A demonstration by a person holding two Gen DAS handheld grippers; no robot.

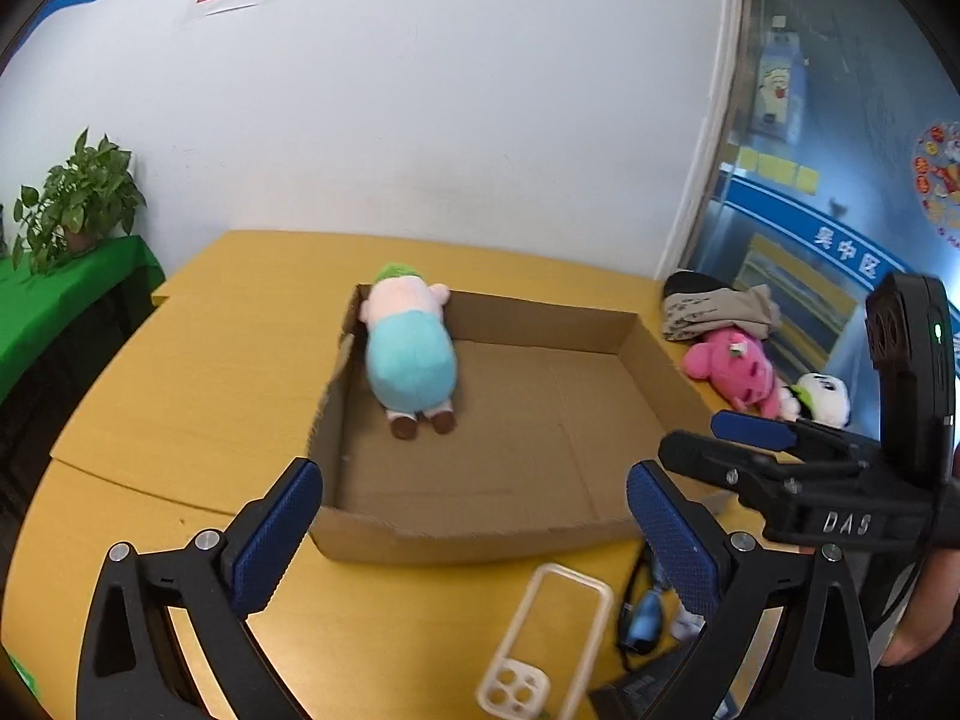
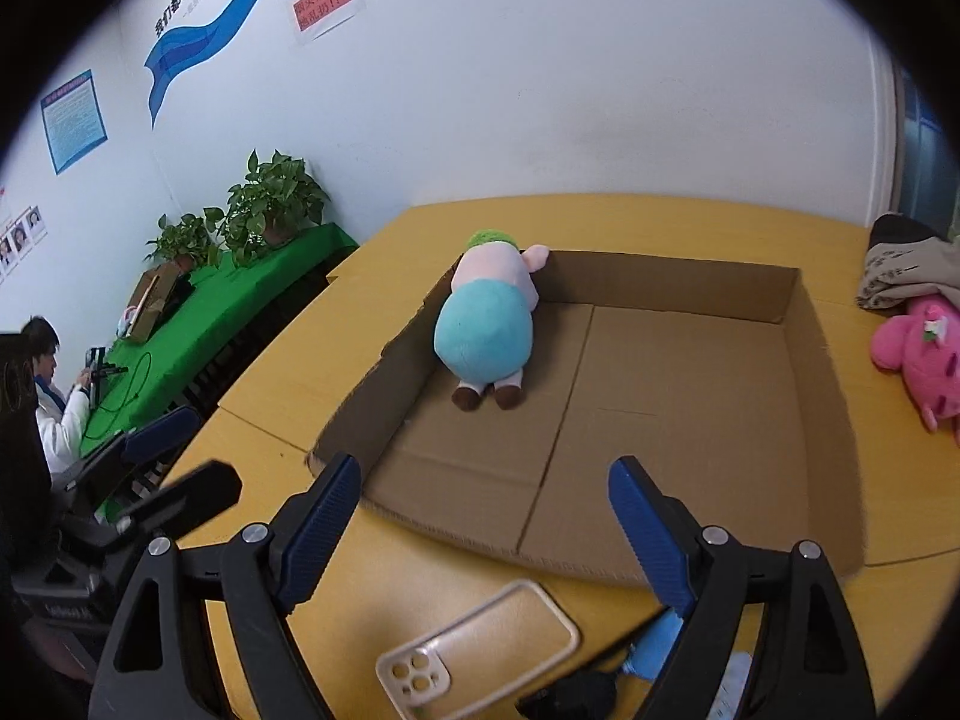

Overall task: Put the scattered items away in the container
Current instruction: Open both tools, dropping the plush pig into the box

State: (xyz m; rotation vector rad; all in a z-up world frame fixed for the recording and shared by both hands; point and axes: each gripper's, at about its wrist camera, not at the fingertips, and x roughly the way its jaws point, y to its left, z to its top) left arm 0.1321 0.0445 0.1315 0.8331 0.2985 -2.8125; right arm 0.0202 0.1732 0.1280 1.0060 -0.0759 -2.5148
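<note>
Currently both tongs are hanging empty over the near edge of the table (image 1: 210,324), jaws spread wide, nothing between the pads. Cardboard box (image 1: 480,534) is the landmark: shallow, open-topped, sitting mid-table. One plush doll (image 1: 411,354) is already lying inside it, face down against the box's far-left corner, teal body, pink top, green hair, brown feet pointing back at the tongs. Remaining items are sitting outside the box. Clear phone case (image 1: 549,642) is lying flat just in front of the box's near wall, long axis running roughly from the tongs toward the box, camera cutout end nearest the tongs; it's thin, pale, rigid-looking, low profile. It's lying between and just below the left tongs (image 1: 474,546), and in the right wrist view just left of centre under the right tongs (image 2: 486,540), so either hand is near; left looks slightly better centred. Judging by that axis, jaws are needing to close across its narrow width. Sunglasses (image 1: 639,618) are lying beside the case, toward the box's near-right corner, partly hidden by a finger. Pink plush (image 1: 735,369), a white plush (image 1: 825,396) and a folded garment (image 1: 714,309) are lying beyond the box's right wall, closer to the right hand.
</note>
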